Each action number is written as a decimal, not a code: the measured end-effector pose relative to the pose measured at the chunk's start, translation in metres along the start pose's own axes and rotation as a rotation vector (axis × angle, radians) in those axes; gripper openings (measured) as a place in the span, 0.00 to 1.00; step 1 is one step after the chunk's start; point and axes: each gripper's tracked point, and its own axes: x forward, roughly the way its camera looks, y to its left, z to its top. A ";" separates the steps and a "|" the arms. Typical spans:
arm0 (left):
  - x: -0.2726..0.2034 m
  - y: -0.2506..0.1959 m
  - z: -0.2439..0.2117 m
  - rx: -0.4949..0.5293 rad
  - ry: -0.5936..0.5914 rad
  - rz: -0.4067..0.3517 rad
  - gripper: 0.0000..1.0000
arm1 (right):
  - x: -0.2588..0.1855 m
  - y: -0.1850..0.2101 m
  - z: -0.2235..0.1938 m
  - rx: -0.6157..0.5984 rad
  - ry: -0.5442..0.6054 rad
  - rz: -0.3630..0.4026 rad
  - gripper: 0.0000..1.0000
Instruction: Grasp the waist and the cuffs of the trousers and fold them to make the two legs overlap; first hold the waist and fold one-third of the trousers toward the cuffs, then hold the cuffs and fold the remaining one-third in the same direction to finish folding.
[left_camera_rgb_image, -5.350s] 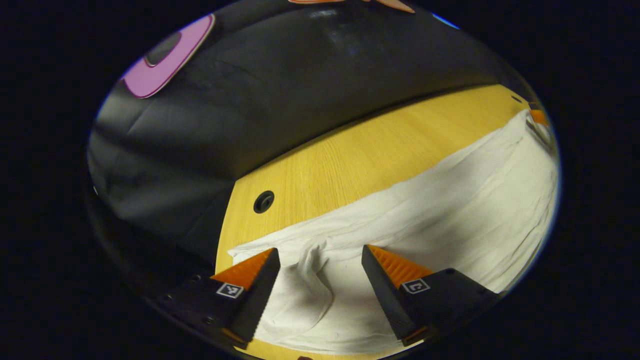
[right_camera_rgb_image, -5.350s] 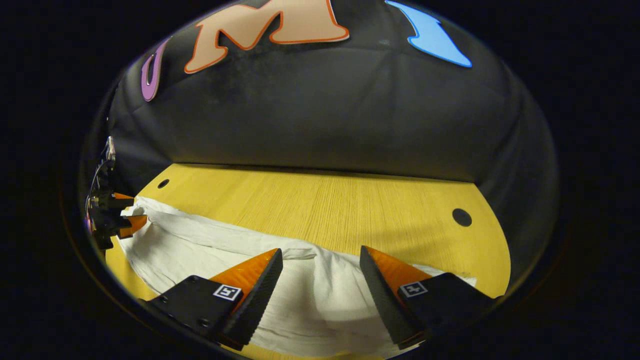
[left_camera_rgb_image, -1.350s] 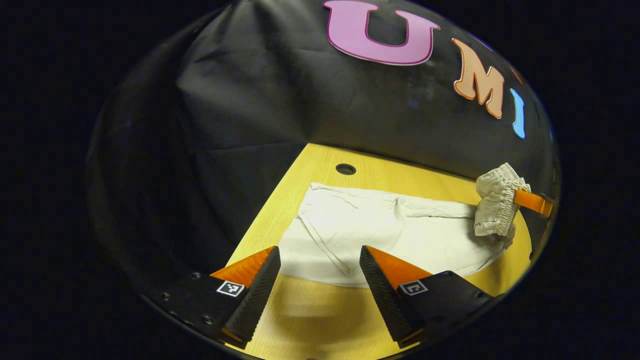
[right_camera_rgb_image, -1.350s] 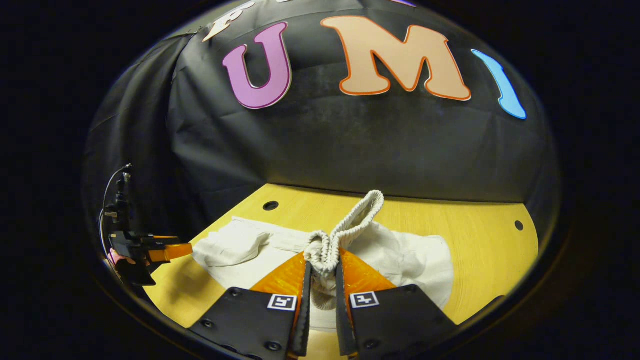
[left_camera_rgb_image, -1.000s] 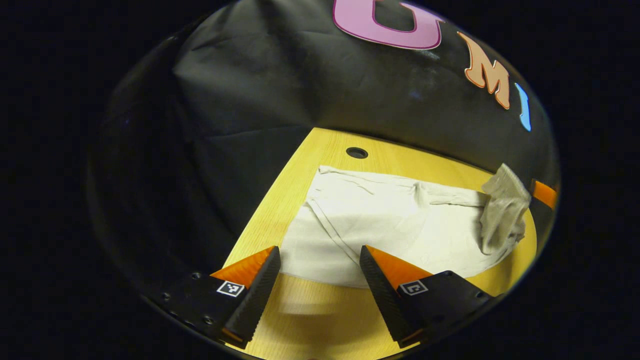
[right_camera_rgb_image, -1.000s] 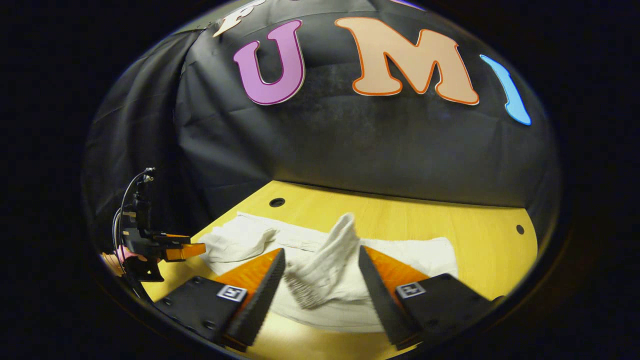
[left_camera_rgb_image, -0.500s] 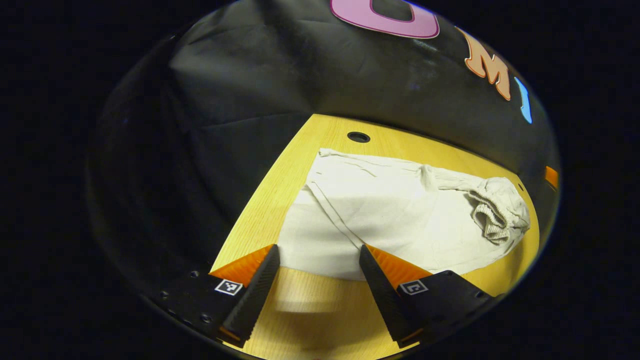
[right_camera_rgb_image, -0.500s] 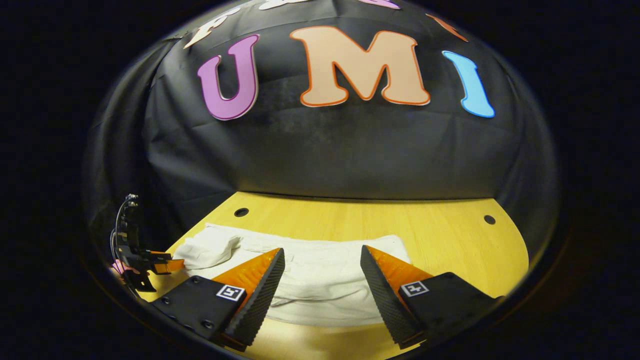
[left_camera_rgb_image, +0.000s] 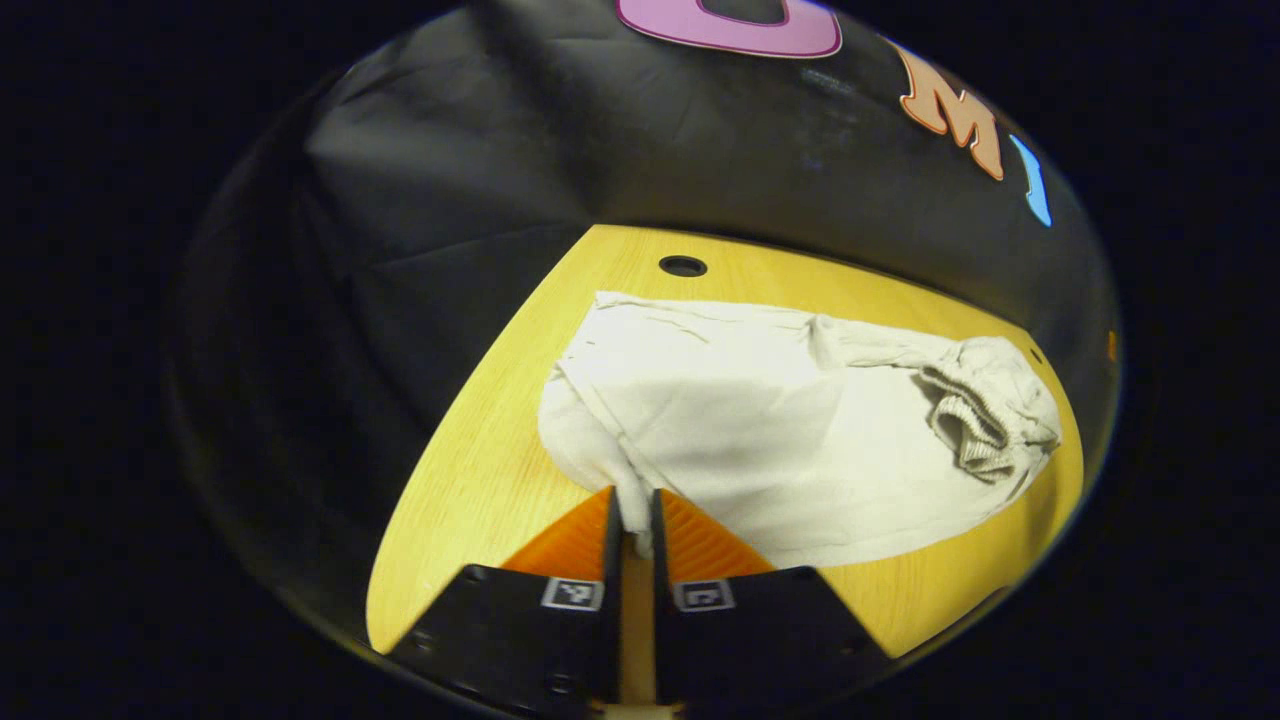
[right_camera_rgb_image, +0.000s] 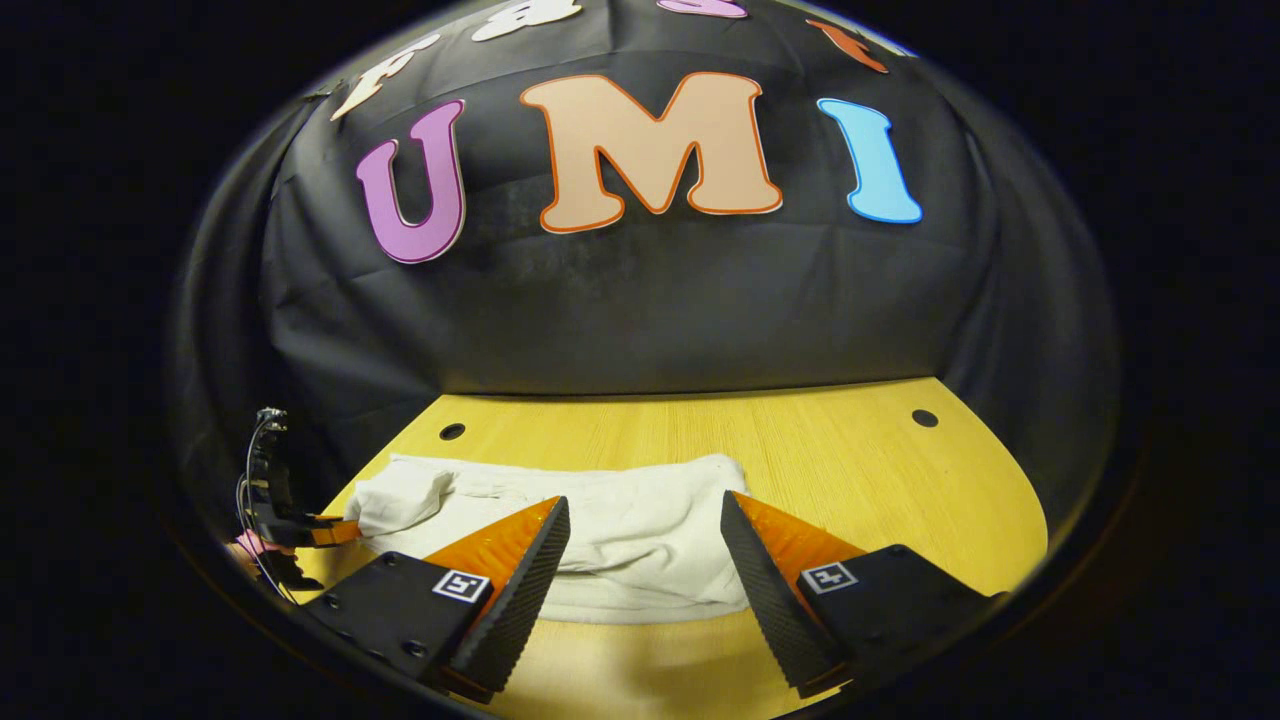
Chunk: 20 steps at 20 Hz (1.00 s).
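Observation:
White trousers (left_camera_rgb_image: 780, 420) lie folded over on the yellow wooden table (left_camera_rgb_image: 480, 500). Their ribbed elastic waist (left_camera_rgb_image: 985, 410) rests crumpled on top of the cloth at the far right in the left gripper view. My left gripper (left_camera_rgb_image: 633, 497) is shut on the near edge of the trousers at the cuff end, with a bit of white cloth pinched between its fingers. In the right gripper view the trousers (right_camera_rgb_image: 620, 525) stretch across the table, and the left gripper (right_camera_rgb_image: 305, 530) touches their left end. My right gripper (right_camera_rgb_image: 643, 505) hovers open, close above the near side of the trousers, holding nothing.
The table has small round holes (left_camera_rgb_image: 683, 266) (right_camera_rgb_image: 452, 431) (right_camera_rgb_image: 924, 418) near its back corners. Black cloth wall (right_camera_rgb_image: 640, 300) closes the back and the sides. Bare wood (right_camera_rgb_image: 880, 480) lies to the right of the trousers.
The right gripper opened and dropped the waist onto the trousers, then drew back. The left gripper moved onto the near edge and shut on it.

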 end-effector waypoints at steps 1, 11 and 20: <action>-0.002 0.000 -0.001 -0.006 0.000 -0.001 0.03 | -0.003 -0.004 -0.002 -0.005 0.006 -0.003 0.97; -0.049 -0.044 0.052 -0.045 -0.162 -0.089 0.00 | -0.022 -0.046 0.003 -0.003 0.007 -0.031 0.97; -0.105 -0.222 0.142 0.154 -0.355 -0.303 0.00 | -0.040 -0.098 0.007 -0.005 0.005 -0.028 0.94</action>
